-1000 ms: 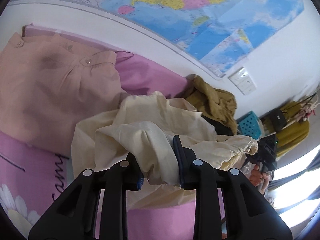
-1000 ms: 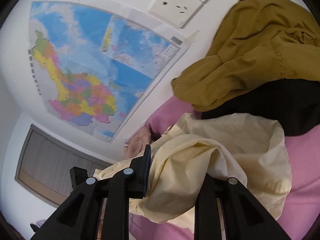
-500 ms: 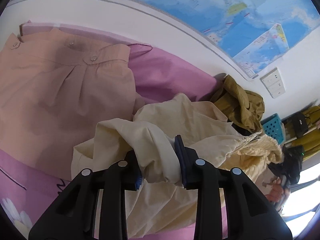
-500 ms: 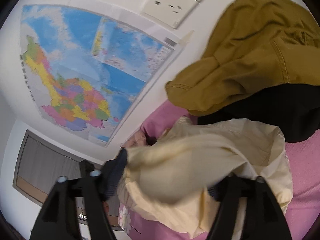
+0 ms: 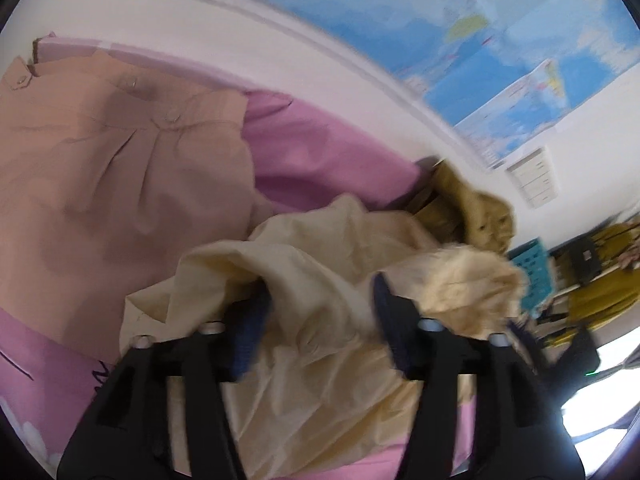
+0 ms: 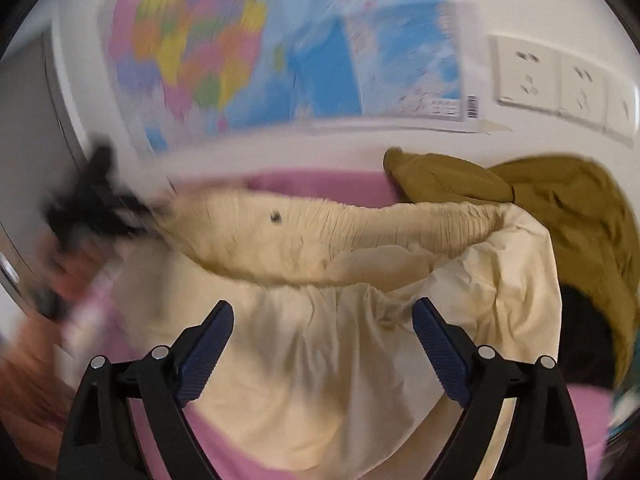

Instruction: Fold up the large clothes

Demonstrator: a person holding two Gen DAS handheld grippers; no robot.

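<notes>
Showing elastic waistband (image 6: 360, 220) — right view only, both grippers spread

I log: white wall (image 5: 328, 68); large coloured map (image 6: 248, 52) pinned to it; white sockets (image 6: 560, 80) just right of the map; pink bedsheet (image 5: 320, 152) below; bright window (image 5: 600, 372) far right; turquoise basket (image 5: 534, 276) beside it.

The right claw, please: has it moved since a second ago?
Yes. The right claw has let go of the crumpled cream cotton garment, opened wide, and swung: the white wall sockets shifted from top centre to upper right.
</notes>
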